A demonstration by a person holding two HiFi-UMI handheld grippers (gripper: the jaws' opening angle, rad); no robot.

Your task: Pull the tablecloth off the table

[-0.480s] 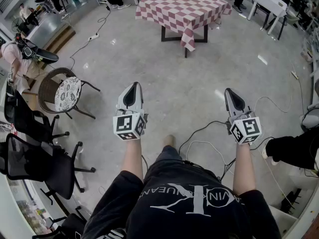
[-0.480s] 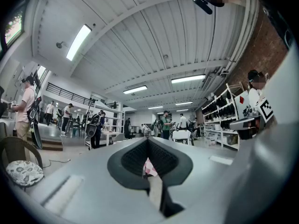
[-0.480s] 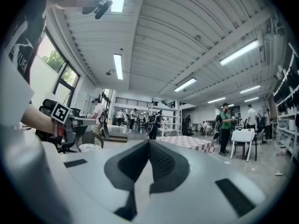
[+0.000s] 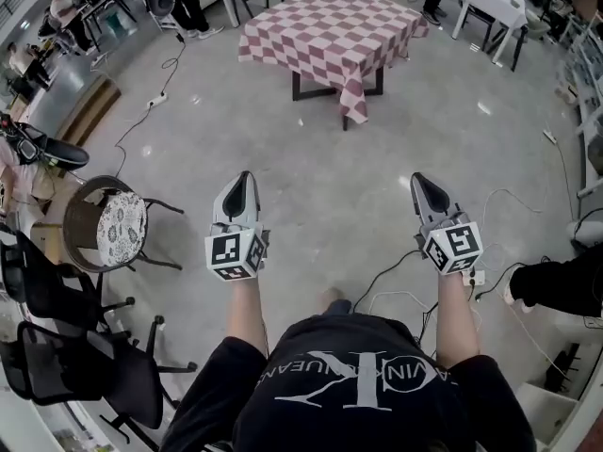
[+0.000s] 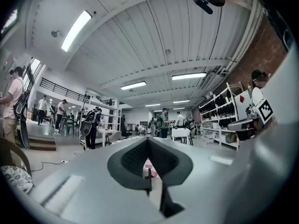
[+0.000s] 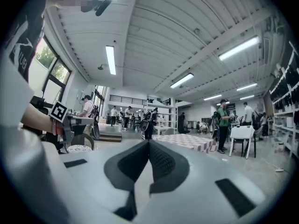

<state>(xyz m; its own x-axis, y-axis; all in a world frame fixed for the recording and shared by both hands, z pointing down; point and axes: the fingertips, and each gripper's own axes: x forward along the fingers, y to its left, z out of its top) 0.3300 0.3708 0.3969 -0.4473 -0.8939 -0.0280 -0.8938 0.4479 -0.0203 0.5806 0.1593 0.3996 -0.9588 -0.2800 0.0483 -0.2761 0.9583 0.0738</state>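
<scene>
The bench [image 4: 303,85] stands on dark legs at the far side of the polished grey floor [image 4: 311,163], well apart from the person. A red-and-white checked tablecloth [image 4: 330,28] covers its whole top and hangs over every edge, with one corner drooping lowest at the front right. To the left on the floor stand a round wicker chair [image 4: 80,229] with a patterned cushion [image 4: 121,229] and, nearer, black office chairs [image 4: 57,295]. A black cable [image 4: 386,269] and a white cable [image 4: 400,295] snake over the floor near the person's feet. A power strip [image 4: 156,100] lies left of the bench, and a white table [image 4: 495,3] stands to its right.
</scene>
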